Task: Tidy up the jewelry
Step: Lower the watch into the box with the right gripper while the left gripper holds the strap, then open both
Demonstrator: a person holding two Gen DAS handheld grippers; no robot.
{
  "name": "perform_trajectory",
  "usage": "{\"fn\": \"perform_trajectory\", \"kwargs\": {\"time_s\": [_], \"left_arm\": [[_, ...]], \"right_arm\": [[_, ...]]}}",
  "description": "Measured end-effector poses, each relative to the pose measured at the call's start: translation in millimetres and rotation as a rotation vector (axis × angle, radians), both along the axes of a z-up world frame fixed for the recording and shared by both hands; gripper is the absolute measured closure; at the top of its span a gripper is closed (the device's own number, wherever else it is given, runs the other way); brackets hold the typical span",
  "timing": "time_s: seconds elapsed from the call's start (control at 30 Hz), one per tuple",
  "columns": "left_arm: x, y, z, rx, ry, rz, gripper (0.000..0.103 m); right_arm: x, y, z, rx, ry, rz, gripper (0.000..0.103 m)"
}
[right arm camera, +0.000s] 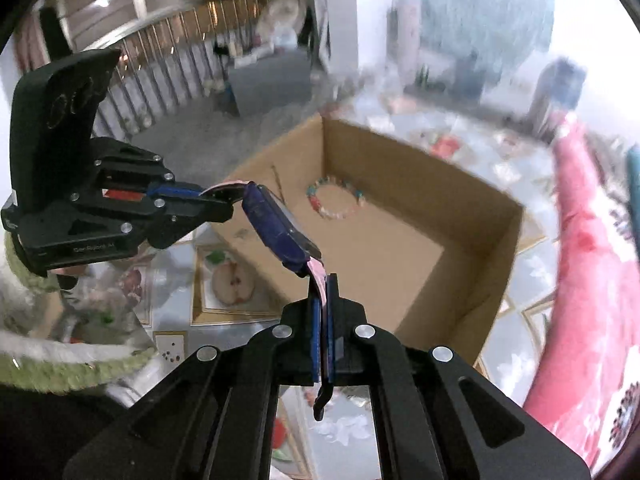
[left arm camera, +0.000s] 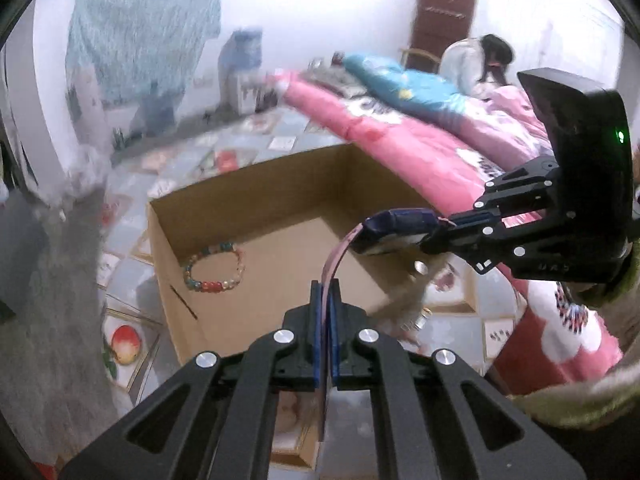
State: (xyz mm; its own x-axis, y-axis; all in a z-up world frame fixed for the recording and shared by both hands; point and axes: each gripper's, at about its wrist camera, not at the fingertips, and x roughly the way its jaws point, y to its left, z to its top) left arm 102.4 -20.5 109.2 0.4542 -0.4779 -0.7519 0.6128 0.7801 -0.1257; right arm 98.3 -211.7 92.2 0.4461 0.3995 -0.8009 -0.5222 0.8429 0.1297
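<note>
Bracelet [left arm camera: 214, 267] already in box [left arm camera: 256, 196], at 10 o'clock. Watch [right arm camera: 280, 228] aloft, strap ends pinched by left fingers [left arm camera: 326, 296] and right fingers [right arm camera: 323, 292]; boxing remains.

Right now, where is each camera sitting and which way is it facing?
Left wrist: on the left gripper, looking down along its jaws, shut on a pink strap of the watch, over the cardboard box; the right gripper enters from the right.
Right wrist: on the right gripper, looking down over the box; the left gripper and a green sleeve show at left.
Shared: watch, box, beaded bracelet, pink bedding.
</note>
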Motion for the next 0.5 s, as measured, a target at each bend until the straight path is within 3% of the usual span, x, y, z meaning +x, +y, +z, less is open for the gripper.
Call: {"fn": "perform_trajectory", "kwargs": {"time_s": [0.13,0.2,0.4,0.5], "left_arm": [[66.3,-12.1,-28.2,0.003,0.198,0.022,0.1],[95.0,-16.5,-49.2,0.001,0.314,0.037,0.1],[159.0,-34.9,-98.6,0.053,0.519,0.092,0.1],[174.0,-35.0,-111.9,0.081,0.565,0.126,0.088]], "right_arm": [[79.7,-4.4,-31.1,-0.019,0.251,-0.015,0.102],[106.4,-5.1,-46.8,-0.062,0.326,-0.026,0.102],[157.6,-0.1,-86.0,-0.216,0.404,-0.06,0.099],[171.4,3.6,-96.5,-0.275,0.387,-0.077,0.094]]}}
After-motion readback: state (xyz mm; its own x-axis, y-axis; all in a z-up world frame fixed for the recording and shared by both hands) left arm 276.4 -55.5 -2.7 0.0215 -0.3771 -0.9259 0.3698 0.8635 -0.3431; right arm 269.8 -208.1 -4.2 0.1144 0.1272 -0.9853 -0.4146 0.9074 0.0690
